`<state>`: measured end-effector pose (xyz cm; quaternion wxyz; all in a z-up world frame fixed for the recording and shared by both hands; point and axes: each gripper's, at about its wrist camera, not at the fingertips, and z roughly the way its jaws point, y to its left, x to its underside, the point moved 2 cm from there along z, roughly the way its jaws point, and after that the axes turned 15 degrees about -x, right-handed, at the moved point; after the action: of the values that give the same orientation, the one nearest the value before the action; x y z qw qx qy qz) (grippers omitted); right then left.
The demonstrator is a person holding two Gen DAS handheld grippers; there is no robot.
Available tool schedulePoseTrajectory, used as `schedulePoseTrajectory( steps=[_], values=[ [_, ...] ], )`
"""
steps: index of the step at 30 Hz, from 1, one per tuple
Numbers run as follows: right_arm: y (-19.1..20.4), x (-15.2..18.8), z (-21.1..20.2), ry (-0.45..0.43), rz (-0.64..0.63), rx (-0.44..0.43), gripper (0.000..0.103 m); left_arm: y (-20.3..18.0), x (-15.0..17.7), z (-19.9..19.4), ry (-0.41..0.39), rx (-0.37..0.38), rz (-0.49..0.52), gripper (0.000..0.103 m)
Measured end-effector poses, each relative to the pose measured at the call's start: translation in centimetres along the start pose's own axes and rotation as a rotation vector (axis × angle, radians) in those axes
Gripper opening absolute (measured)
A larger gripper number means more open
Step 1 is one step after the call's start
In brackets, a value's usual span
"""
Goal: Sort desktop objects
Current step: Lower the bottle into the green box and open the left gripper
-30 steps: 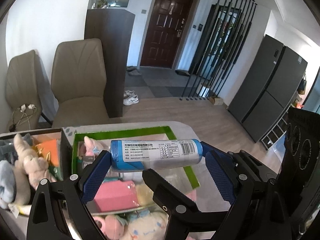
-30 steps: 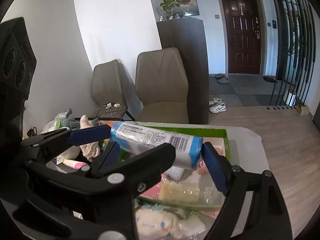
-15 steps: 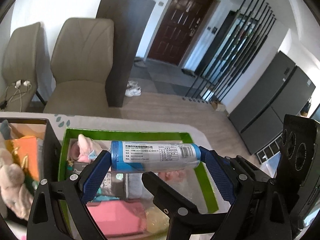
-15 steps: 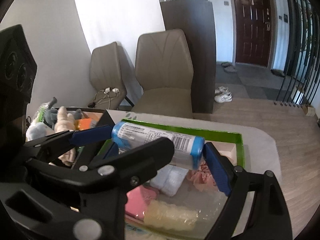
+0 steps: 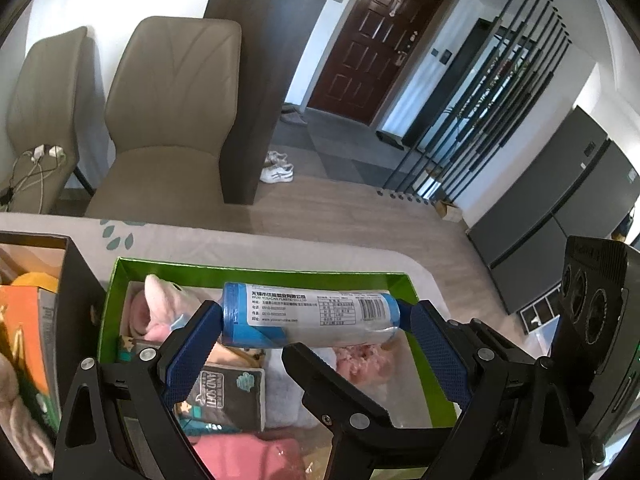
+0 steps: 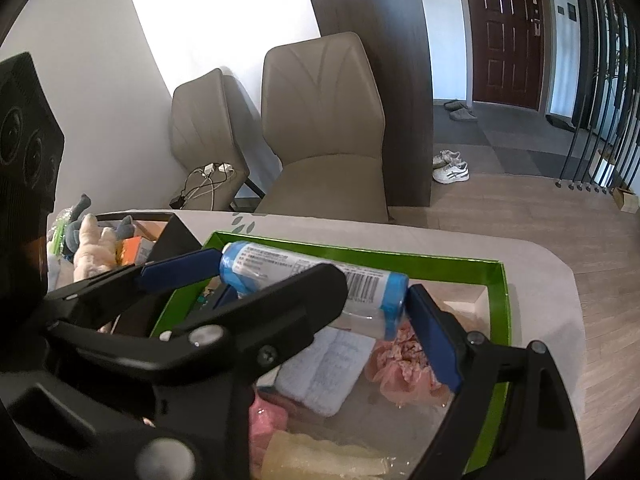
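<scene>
A blue roll of plastic bags with a white barcode label (image 5: 312, 314) lies crosswise and is held at its two ends. In the left wrist view my left gripper (image 5: 310, 326) has one blue pad on each end of the roll. In the right wrist view the same roll (image 6: 316, 276) spans between blue pads (image 6: 434, 338); the right gripper (image 6: 316, 292) also presses its ends. The roll hangs over a green-rimmed box (image 5: 256, 274) filled with soft items.
A black box (image 5: 76, 280) of plush toys (image 6: 96, 248) stands left of the green box (image 6: 400, 258). Inside the green box lie a folded blue cloth (image 6: 328, 368), pink items (image 5: 360, 364) and a dark packet (image 5: 228, 396). Two beige chairs (image 5: 168, 120) stand behind the table.
Both grippers have carried the roll forward and lower over the green box. The box now fills more of both views. The grip on the roll is unchanged.
</scene>
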<state>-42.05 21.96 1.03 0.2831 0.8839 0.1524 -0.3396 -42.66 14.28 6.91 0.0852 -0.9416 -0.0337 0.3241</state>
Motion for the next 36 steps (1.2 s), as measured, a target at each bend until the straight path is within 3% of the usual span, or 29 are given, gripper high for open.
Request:
schedulePoseTrajectory(
  steps=[19, 36],
  values=[
    [-1.4, 0.5, 2.1, -0.004, 0.023, 0.005, 0.087, 0.5, 0.1, 2.2, 0.025, -0.003, -0.019, 0.095],
    [-1.4, 0.1, 1.3, -0.072, 0.005, 0.006, 0.09, 0.4, -0.3, 1.1, -0.016, -0.013, 0.007, 0.095]
  ],
)
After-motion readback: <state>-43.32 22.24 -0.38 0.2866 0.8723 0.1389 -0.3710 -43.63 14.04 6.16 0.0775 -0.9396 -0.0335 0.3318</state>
